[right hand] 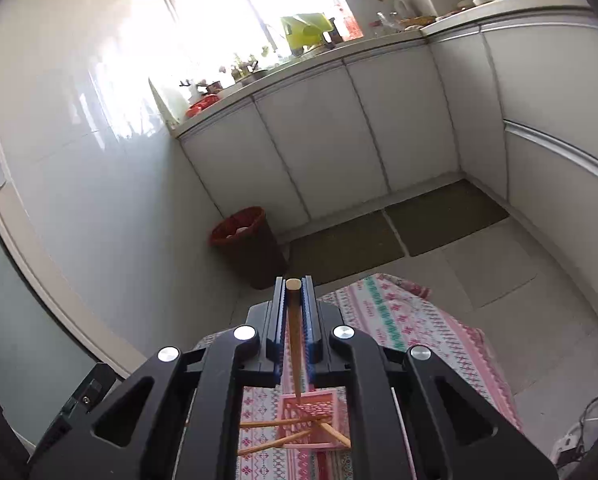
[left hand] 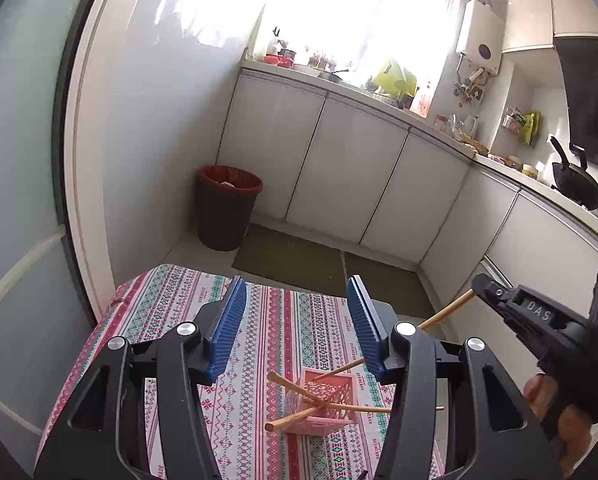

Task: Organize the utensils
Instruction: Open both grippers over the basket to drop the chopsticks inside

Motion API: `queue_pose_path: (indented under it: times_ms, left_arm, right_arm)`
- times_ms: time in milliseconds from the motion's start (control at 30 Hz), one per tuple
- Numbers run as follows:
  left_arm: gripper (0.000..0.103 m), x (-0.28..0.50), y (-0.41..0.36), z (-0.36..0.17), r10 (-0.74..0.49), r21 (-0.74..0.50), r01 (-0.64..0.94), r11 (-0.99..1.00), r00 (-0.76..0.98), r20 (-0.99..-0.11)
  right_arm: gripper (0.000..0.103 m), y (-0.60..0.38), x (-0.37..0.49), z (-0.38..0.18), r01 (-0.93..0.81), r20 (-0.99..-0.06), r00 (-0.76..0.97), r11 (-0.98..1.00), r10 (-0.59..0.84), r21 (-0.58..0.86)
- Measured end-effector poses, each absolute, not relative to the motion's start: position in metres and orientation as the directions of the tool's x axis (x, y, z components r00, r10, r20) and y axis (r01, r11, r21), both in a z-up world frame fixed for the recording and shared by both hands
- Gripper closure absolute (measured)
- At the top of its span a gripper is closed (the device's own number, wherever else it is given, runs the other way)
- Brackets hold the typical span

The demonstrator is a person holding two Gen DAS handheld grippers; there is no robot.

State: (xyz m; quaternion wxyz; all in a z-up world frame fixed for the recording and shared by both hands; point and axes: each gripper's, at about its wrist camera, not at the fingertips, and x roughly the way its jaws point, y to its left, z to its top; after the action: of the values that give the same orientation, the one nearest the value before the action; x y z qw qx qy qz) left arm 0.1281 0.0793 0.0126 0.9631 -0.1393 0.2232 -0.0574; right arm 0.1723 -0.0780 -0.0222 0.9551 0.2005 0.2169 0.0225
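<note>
My right gripper (right hand: 295, 320) clamped a chopstick (right hand: 293, 340), tip over the pink basket (right hand: 313, 404) at lower centre; I'd lower before releasing. Left gripper (left hand: 297, 320) stood open, empty.

Blown-out window (left hand: 339, 12) glare, fisheye warping

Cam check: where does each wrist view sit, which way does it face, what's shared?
Left wrist: on the left gripper, jaws open and empty, facing down over the patterned tablecloth; the right gripper and a hand show.
Right wrist: on the right gripper, looking along a wooden chopstick it holds.
Shared: pink lattice plastic basket, red-rimmed bin.
</note>
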Motion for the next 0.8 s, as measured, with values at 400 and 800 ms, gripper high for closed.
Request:
queue_pose_path:
  times_ms: [400, 800]
  left_arm:
    - [0.046, 0.112, 0.073, 0.019, -0.184, -0.263, 0.077, 0.962, 0.893, -0.410]
    - [0.010, 0.095, 0.044, -0.003, -0.202, -0.158, 0.141, 0.977, 0.841, -0.502]
  right_arm:
    - [0.042, -0.087, 0.139, -0.012, 0.075, -0.408, 0.911, 0.950, 0.059, 0.305]
    - [0.007, -0.102, 0.088, -0.034, 0.196, -0.481, 0.867, 0.976, -0.127, 0.097]
